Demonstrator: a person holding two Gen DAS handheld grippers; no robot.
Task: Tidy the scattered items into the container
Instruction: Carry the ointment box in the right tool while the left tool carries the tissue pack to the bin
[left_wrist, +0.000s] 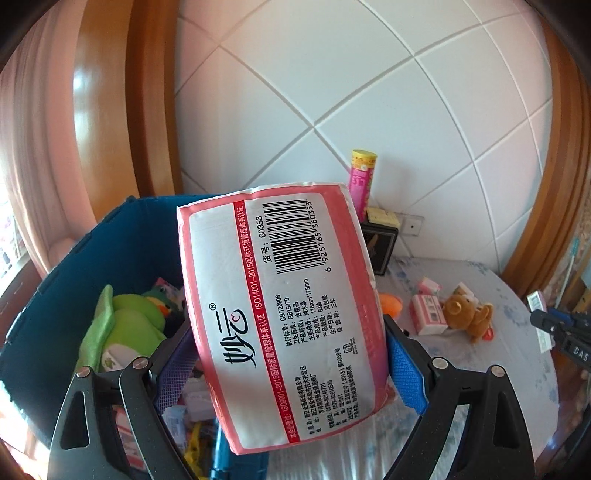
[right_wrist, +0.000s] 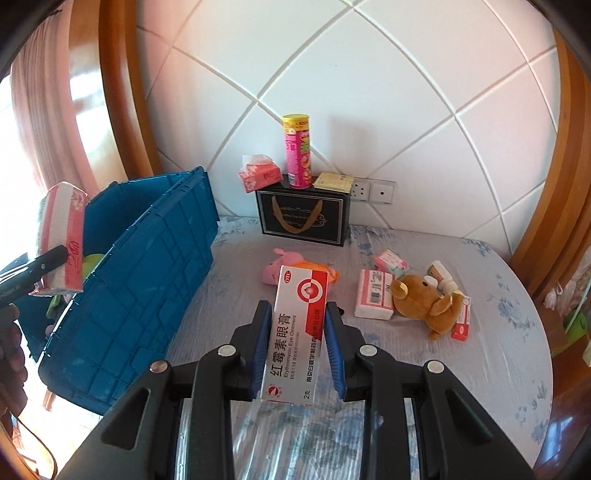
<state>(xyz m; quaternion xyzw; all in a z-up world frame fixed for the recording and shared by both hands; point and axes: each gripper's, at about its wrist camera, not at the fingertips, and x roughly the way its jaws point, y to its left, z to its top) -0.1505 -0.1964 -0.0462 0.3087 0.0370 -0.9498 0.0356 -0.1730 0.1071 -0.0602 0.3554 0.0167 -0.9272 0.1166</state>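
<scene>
Starting at the left, the blue container (right_wrist: 147, 258) already holds part of the clutter: a green plush toy (left_wrist: 122, 328) and several small packets lie on its floor, so the tidying looks well under way but not finished. Above the container's open top the left gripper (left_wrist: 291, 362) is clamped on a large pink tissue pack (left_wrist: 284, 314), its blue pads pressed against both sides; the pack seems close to being dropped in. Towards the middle, the right gripper (right_wrist: 299, 332) is closed tight on a red and white ointment box (right_wrist: 295, 332), held above the flowered surface (right_wrist: 480, 369) and still beside the container, not over it.

Left on the surface are a pink plush pig (right_wrist: 280, 264) with something orange just behind it, then a white and red tissue packet (right_wrist: 375, 295), a smaller packet (right_wrist: 389, 260) behind it, a brown bear (right_wrist: 424, 299) and a little red and white box (right_wrist: 461, 325) at the far right. By the wall, a black gift box (right_wrist: 303, 218) carries a pink tissue pack, a tall pink canister (right_wrist: 297, 151) and a yellow packet; whether these count as scattered I cannot tell. Two items are in hand, and roughly half a dozen more probably remain.
</scene>
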